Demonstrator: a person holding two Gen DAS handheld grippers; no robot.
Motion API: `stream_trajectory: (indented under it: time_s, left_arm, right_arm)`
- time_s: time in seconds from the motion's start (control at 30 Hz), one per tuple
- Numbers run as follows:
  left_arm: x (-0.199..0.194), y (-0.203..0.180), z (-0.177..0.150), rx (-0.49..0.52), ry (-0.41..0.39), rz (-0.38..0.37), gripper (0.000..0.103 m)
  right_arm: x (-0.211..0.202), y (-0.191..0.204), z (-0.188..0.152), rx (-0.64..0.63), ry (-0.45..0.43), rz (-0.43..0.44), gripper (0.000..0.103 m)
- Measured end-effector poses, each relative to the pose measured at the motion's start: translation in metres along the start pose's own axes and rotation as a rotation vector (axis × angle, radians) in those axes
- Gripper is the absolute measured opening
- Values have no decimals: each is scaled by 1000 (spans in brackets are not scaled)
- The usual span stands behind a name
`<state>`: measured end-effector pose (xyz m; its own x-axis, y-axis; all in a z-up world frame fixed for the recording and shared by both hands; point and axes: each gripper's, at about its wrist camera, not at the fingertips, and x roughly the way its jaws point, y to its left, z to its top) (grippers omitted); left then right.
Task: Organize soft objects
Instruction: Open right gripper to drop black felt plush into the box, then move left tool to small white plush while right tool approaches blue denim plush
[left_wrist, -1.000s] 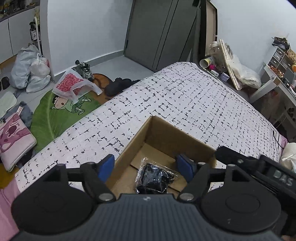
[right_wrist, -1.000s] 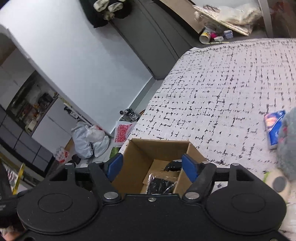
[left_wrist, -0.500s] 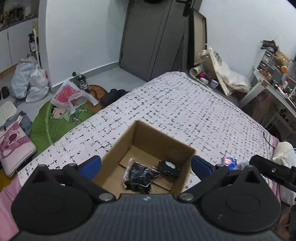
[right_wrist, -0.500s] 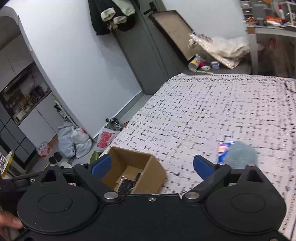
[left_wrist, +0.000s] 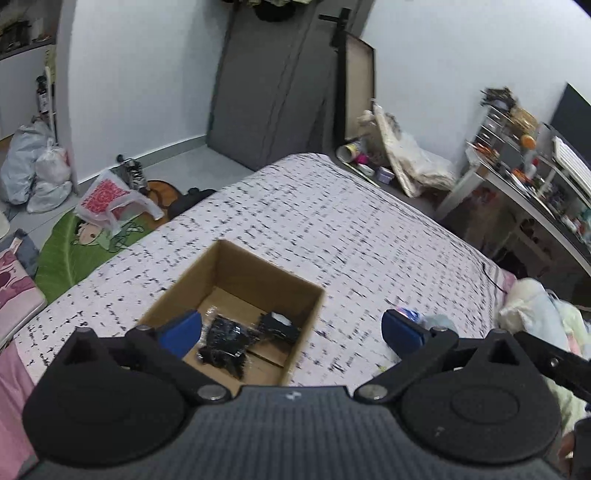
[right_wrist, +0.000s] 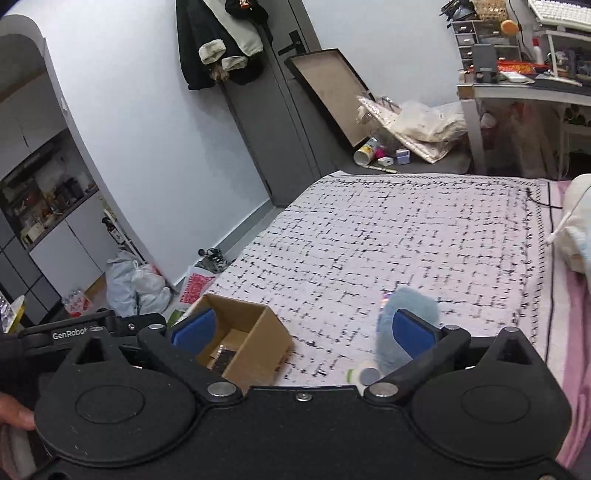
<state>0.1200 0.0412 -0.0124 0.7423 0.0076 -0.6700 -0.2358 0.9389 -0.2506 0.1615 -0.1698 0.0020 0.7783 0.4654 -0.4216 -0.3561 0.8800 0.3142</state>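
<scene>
Lying on the bed near its left edge, the cardboard box holds black wrapped bundles; both the left gripper and right gripper have just spread their fingers apart, empty, a blue plush toy beside the box.

You are working in a lived-in bedroom of a home. A bed with a white, black-flecked quilt fills the middle. Dark coats hang by the grey door at the far wall. A cluttered white desk stands far right; tied white plastic bags and a green cartoon floor mat lie on the left.
</scene>
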Motion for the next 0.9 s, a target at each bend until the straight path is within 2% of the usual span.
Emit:
stream_trajectory:
  time_s: [0.13, 0.33, 0.67, 0.9]
  left_arm:
    - [-5, -14, -8, 29, 3, 9, 103]
    - [-9, -37, -19, 102, -14, 70, 103]
    - [-1, -69, -34, 133, 32, 74, 103]
    - [8, -92, -45, 164, 59, 70, 103]
  right_arm:
    - [-12, -11, -5, -4, -11, 13, 103]
    - [-21, -35, -13, 58, -29, 4, 103]
    - [-32, -70, -22, 114, -30, -15, 103]
    - [-30, -96, -27, 191, 15, -49, 103]
